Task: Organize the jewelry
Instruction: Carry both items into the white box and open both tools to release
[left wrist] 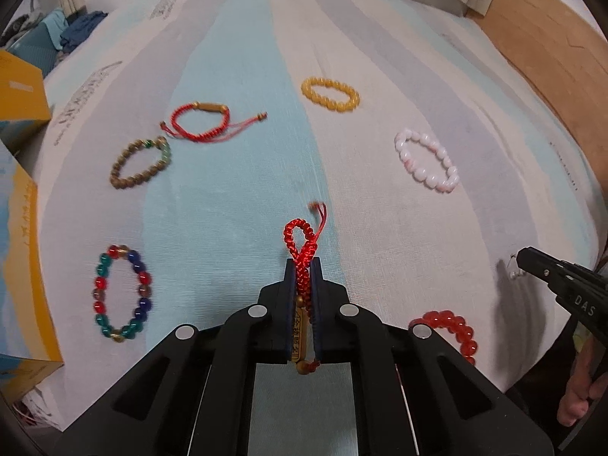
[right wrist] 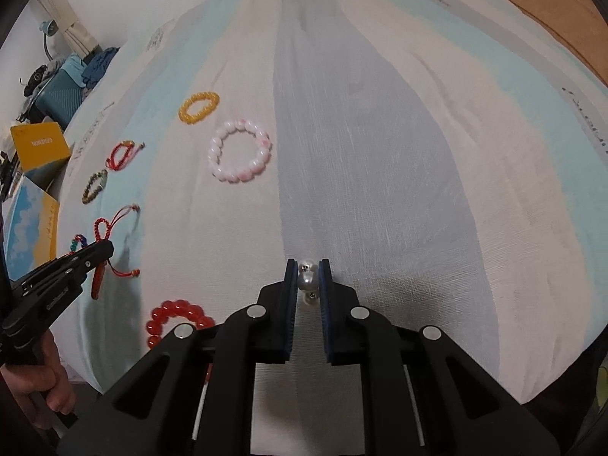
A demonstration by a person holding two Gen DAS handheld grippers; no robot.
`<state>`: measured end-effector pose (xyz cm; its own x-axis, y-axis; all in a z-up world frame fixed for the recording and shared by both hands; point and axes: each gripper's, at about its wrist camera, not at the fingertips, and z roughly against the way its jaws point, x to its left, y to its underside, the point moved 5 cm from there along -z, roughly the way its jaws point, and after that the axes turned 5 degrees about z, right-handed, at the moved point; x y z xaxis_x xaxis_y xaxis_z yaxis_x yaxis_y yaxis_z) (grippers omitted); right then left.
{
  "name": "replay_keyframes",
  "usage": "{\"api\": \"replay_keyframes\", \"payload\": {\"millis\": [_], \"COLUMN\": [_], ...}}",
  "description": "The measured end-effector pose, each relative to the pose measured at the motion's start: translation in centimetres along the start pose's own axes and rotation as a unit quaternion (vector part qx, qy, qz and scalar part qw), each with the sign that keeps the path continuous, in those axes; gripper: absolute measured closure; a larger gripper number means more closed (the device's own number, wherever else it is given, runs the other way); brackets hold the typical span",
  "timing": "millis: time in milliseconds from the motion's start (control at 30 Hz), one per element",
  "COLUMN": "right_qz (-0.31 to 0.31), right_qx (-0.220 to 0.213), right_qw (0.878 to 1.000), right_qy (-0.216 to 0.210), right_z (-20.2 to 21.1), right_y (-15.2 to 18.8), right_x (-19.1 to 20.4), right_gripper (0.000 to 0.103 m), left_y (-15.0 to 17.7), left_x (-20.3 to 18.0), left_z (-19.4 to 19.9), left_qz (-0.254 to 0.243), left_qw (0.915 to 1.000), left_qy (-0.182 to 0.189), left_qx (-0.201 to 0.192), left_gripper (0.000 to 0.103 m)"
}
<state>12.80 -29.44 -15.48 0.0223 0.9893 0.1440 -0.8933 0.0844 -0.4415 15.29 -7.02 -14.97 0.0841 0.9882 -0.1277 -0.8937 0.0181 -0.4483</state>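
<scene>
My left gripper (left wrist: pixel 303 266) is shut on a red braided cord bracelet (left wrist: pixel 300 245) with a gold tag, held above the striped cloth (left wrist: pixel 243 174); the same bracelet also shows in the right wrist view (right wrist: pixel 102 233). My right gripper (right wrist: pixel 307 268) is shut on a small pearl piece (right wrist: pixel 308 279) with metal studs; this gripper also shows in the left wrist view (left wrist: pixel 518 262). On the cloth lie a yellow bead bracelet (left wrist: pixel 330 95), a pink-white bead bracelet (left wrist: pixel 425 159), a second red cord bracelet (left wrist: pixel 201 121), a brown bead bracelet (left wrist: pixel 138 163), a multicolour bead bracelet (left wrist: pixel 121 296) and a red bead bracelet (left wrist: pixel 452 328).
Yellow and blue boxes (left wrist: pixel 22 228) stand at the cloth's left edge. A wooden board (left wrist: pixel 551 49) runs along the far right. A blue case (right wrist: pixel 60 91) and clutter sit at the far left. My hand (right wrist: pixel 41 383) holds the left gripper's handle.
</scene>
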Motion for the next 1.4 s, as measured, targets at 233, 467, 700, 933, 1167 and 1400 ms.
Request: {"api": "replay_keyframes", "payload": {"millis": [233, 467, 700, 933, 1167, 1400], "right_qz": [0.006, 0.033, 0.082, 0.165, 0.252, 0.297], "right_qx": [-0.025, -0.058, -0.087, -0.108, -0.088, -0.025], "right_qw": [1.000, 0.998, 0.992, 0.976, 0.953, 0.940], "right_qy": [-0.001, -0.012, -0.041, -0.095, -0.145, -0.165], "right_z": [2.4, 5.5, 8.4, 10.9, 10.4, 6.8], "right_y": [-1.2, -3.4, -5.3, -5.5, -2.4, 0.4], "right_x": [2.0, 6.4, 14.5, 27.7, 41.2, 50.3], "right_gripper": [0.092, 0.092, 0.092, 0.092, 0.093, 0.093], "left_y": [-0.7, -1.6, -2.2, -1.3, 1.9, 5.9], "left_x": [1.3, 4.8, 10.8, 20.2, 30.0, 38.3], "left_z": [3.9, 8.8, 14.0, 19.5, 22.4, 21.9], "left_qz": [0.006, 0.032, 0.066, 0.116, 0.175, 0.228], "left_qw": [0.9997, 0.9980, 0.9939, 0.9848, 0.9726, 0.9601], "left_qy": [0.003, -0.012, -0.040, -0.086, -0.133, -0.159], "left_qx": [-0.024, -0.054, -0.079, -0.096, -0.077, -0.030], "left_gripper": [0.097, 0.097, 0.097, 0.097, 0.097, 0.097]}}
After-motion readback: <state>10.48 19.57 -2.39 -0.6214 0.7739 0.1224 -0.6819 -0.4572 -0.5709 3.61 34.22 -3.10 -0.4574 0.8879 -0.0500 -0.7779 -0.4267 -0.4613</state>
